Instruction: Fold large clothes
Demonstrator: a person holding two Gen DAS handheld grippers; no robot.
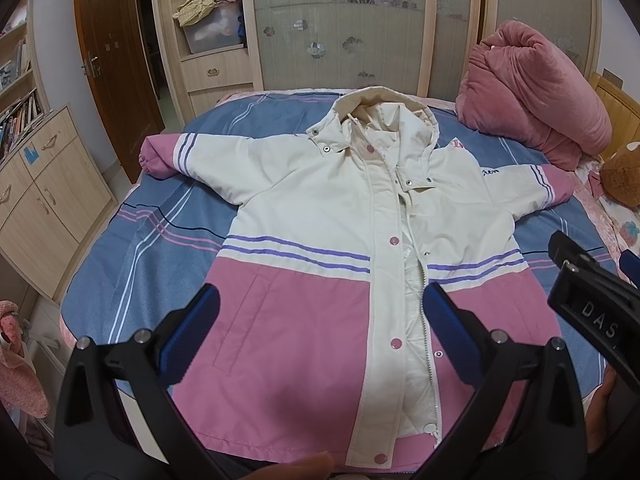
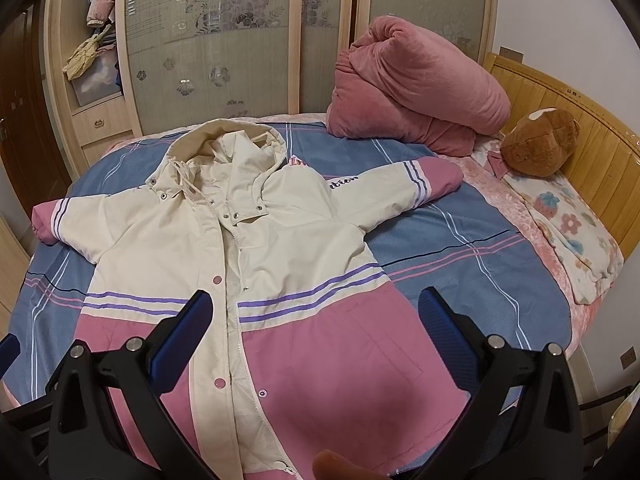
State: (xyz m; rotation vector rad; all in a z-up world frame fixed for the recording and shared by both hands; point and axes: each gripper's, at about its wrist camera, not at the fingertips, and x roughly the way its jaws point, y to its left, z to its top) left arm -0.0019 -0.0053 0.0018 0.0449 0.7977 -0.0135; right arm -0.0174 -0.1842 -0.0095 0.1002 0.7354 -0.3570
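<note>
Bed (image 2: pixel 460 248): jacket (image 2: pixel 280 248), quilt (image 2: pixel 420 92), plush (image 2: pixel 540 144), pillow (image 2: pixel 576 240)

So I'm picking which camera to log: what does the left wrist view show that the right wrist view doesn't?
Left only: the bookshelf, a drawer cabinet and the right gripper from the side. Right only: the floral pillow and wooden headboard. Both: the jacket spread flat on the bed, the pink quilt, and open grippers.

- You face a wardrobe (image 1: pixel 340 20) with frosted, flowered sliding doors and open shelves.
- To your left stand a dark wooden door (image 1: pixel 108 60), a pale cabinet (image 1: pixel 44 184) and a bookshelf (image 1: pixel 18 112).
- A wooden headboard (image 2: pixel 568 120) curves along the bed's right side, against a white wall (image 2: pixel 560 12).
</note>
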